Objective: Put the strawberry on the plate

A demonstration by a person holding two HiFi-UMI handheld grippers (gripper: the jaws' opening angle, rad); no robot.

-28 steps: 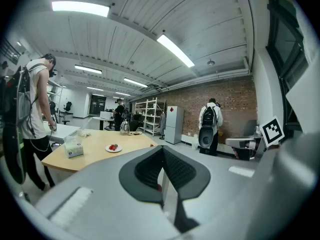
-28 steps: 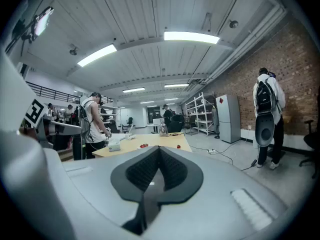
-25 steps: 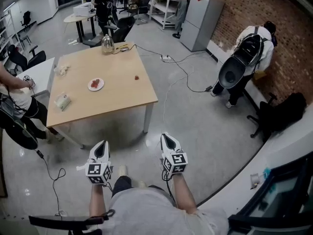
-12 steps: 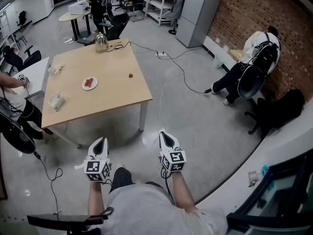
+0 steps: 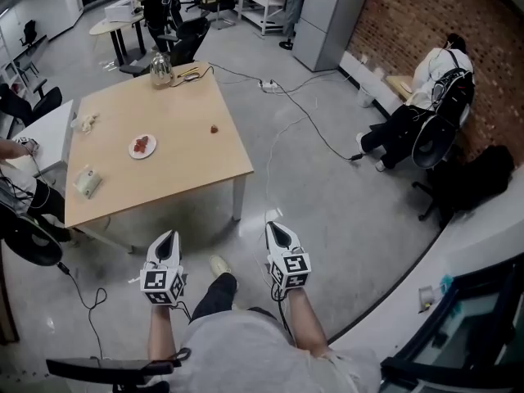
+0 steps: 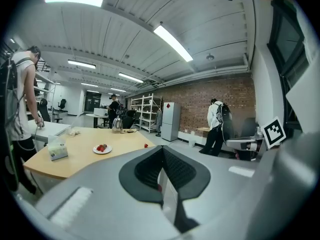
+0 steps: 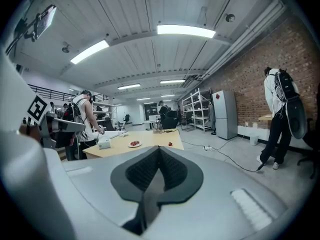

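Two grippers, both shut with nothing between the jaws

My left gripper (image 5: pixel 166 241) and right gripper (image 5: pixel 275 229) sit low in the frame over the grey floor, jaws pressed together, touching nothing; the strawberry (image 5: pixel 214 128) lies on the wooden table (image 5: pixel 184 174) at upper left, well apart from both; the plate (image 5: pixel 151 150), left of it, carries red fruit.

Your holdings, seen from above:
- 2 handheld grippers with marker cubes, left gripper (image 5: pixel 168 237) and right gripper (image 5: pixel 275 228), both over the glossy grey floor (image 5: pixel 336 195), tips drawn to a point, well short of the table.
- 1 light wooden square table (image 5: pixel 180 170) ahead of you.
- 1 small red strawberry (image 5: pixel 214 128), alone near its right edge.
- 1 white round plate (image 5: pixel 142 146) with red pieces, well apart to the left.
- 1 clear glass kettle (image 5: pixel 160 70), far corner.
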